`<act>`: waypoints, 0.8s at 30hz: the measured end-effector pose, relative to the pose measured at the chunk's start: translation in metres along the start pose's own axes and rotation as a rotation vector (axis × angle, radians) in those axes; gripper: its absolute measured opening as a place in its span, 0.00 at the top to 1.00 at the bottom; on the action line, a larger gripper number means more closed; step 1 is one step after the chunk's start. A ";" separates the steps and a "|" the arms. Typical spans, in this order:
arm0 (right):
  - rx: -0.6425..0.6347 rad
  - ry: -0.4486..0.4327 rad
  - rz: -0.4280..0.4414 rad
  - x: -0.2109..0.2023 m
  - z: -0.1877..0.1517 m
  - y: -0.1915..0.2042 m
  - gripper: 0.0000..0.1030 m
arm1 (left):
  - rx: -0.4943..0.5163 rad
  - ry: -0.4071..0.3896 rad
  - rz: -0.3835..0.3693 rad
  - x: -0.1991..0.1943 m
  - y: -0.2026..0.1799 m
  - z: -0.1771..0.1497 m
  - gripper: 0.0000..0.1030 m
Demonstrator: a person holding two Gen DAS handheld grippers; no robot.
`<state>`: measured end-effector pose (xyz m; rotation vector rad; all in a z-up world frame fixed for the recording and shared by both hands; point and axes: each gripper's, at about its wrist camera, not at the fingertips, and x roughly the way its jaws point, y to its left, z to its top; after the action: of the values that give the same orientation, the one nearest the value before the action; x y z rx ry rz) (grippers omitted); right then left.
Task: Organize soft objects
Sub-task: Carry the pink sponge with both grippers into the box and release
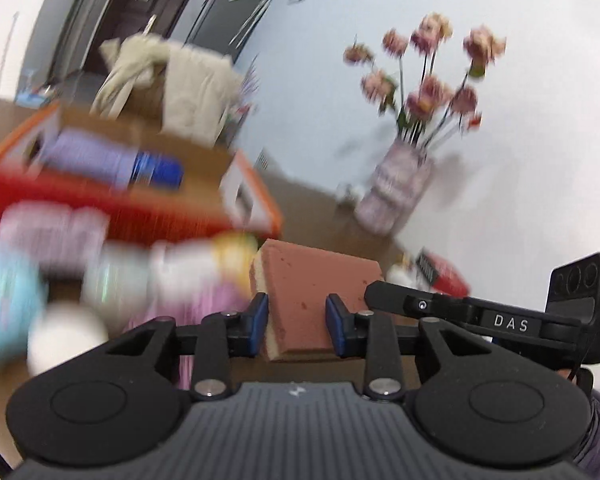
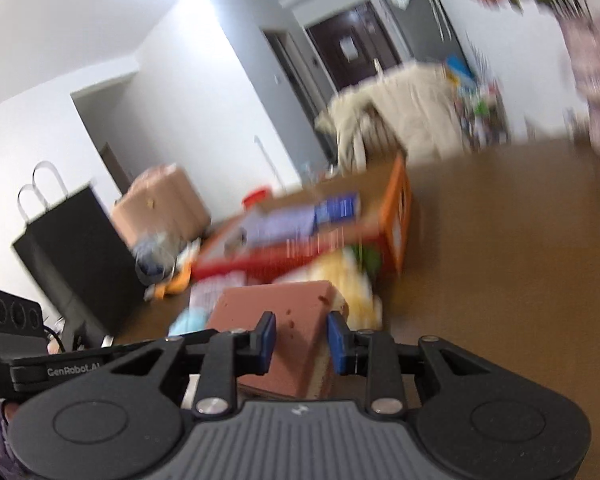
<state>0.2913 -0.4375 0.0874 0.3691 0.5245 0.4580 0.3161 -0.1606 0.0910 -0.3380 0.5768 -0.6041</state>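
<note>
Both tongs, left and right, clamp one sponge. Box at ten o'clock; vase at one.

"DAS" stands in white on the right gripper — its black arm. "GenRobot.AI" marks the left gripper — other print blurs.
</note>
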 end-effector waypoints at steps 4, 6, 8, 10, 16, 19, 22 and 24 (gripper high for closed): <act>-0.054 -0.060 -0.056 0.041 0.071 0.003 0.73 | -0.032 -0.017 -0.020 0.050 0.026 0.079 0.70; -0.060 -0.042 -0.087 0.072 0.102 -0.002 0.73 | -0.066 0.012 -0.015 0.076 0.043 0.103 0.70; -0.051 -0.024 -0.110 0.100 0.123 -0.009 0.73 | -0.092 0.034 -0.008 0.101 0.061 0.123 0.70; -0.040 -0.006 -0.140 0.129 0.138 -0.017 0.73 | -0.108 0.051 -0.001 0.124 0.078 0.137 0.71; -0.049 0.046 -0.273 0.205 0.168 -0.039 0.73 | -0.176 0.162 -0.013 0.199 0.121 0.164 0.71; -0.050 0.088 -0.328 0.239 0.178 -0.053 0.73 | -0.210 0.209 -0.023 0.230 0.140 0.165 0.71; -0.089 0.132 -0.377 0.269 0.181 -0.058 0.73 | -0.270 0.260 -0.017 0.252 0.161 0.159 0.71; -0.130 0.153 -0.394 0.285 0.179 -0.052 0.77 | -0.280 0.291 0.012 0.260 0.170 0.156 0.71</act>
<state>0.6258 -0.3766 0.0964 0.1006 0.6950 0.1377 0.6587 -0.1688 0.0309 -0.5139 0.9464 -0.5653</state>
